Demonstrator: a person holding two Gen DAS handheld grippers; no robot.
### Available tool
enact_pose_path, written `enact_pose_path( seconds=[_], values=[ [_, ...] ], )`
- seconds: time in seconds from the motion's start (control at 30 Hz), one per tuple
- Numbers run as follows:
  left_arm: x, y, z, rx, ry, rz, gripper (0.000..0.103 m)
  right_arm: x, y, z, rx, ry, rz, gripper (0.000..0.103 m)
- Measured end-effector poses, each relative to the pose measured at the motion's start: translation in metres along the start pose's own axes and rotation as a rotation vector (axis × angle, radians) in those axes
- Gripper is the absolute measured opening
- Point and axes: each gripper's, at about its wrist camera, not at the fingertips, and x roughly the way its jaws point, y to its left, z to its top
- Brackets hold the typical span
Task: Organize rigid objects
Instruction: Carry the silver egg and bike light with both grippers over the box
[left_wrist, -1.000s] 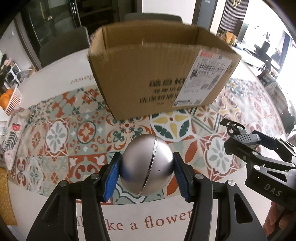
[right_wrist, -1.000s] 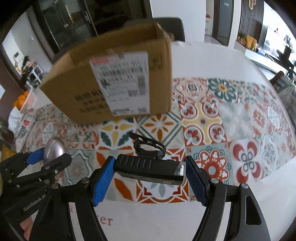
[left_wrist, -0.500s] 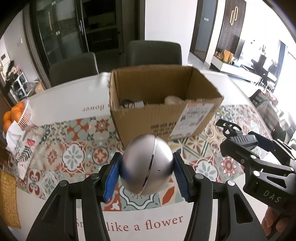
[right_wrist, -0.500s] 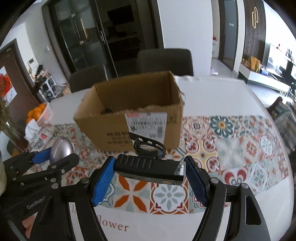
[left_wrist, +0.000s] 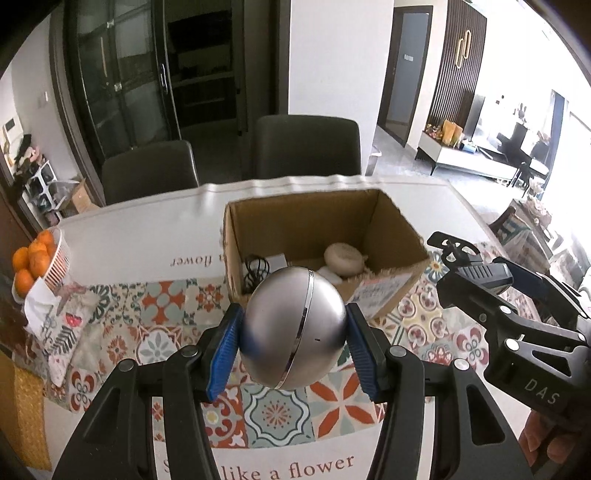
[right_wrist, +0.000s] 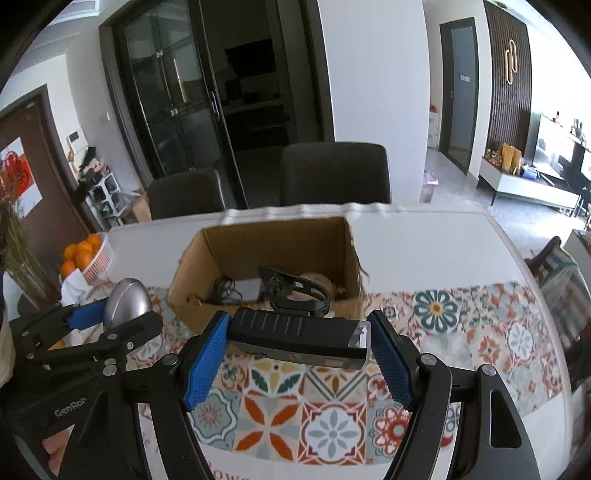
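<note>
My left gripper (left_wrist: 293, 349) is shut on a silver egg-shaped device (left_wrist: 293, 326), held in the air in front of an open cardboard box (left_wrist: 402, 225). My right gripper (right_wrist: 297, 349) is shut on a black bike light (right_wrist: 299, 334) with a ring mount on top, gripped end to end. The box (right_wrist: 192, 258) stands on the table beyond both grippers and holds a black cable (left_wrist: 255, 269), a white item and a round beige object (left_wrist: 343, 258). Each gripper shows in the other's view: the right one (left_wrist: 476, 273), the left one (right_wrist: 110, 314).
A patterned tile runner (right_wrist: 480, 332) covers the white table (left_wrist: 147, 229). A basket of oranges (left_wrist: 40, 258) sits at the left edge beside a folded patterned cloth (left_wrist: 62, 325). Two dark chairs (left_wrist: 306, 144) stand behind the table.
Both grippers have risen with their objects. The box, which filled the view from the side, now lies lower and farther, with its inside visible from above.
</note>
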Motion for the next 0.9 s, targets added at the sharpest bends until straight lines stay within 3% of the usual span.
enact_pose_path(
  seconds=[0.33,0.57,0.9],
  values=[
    [0.000,0.003,0.041,0.004,-0.018,0.007,0.055,0.006,0.001,0.037,-0.011,-0.033,0.004,0.075],
    [0.014,0.006,0.067,0.010,-0.004,0.014,0.055,0.027,-0.002,0.062,-0.017,-0.006,0.005,0.075],
    [0.059,0.012,0.090,0.011,0.102,0.014,0.055,0.066,-0.006,0.081,-0.033,0.077,-0.018,0.075]
  ],
)
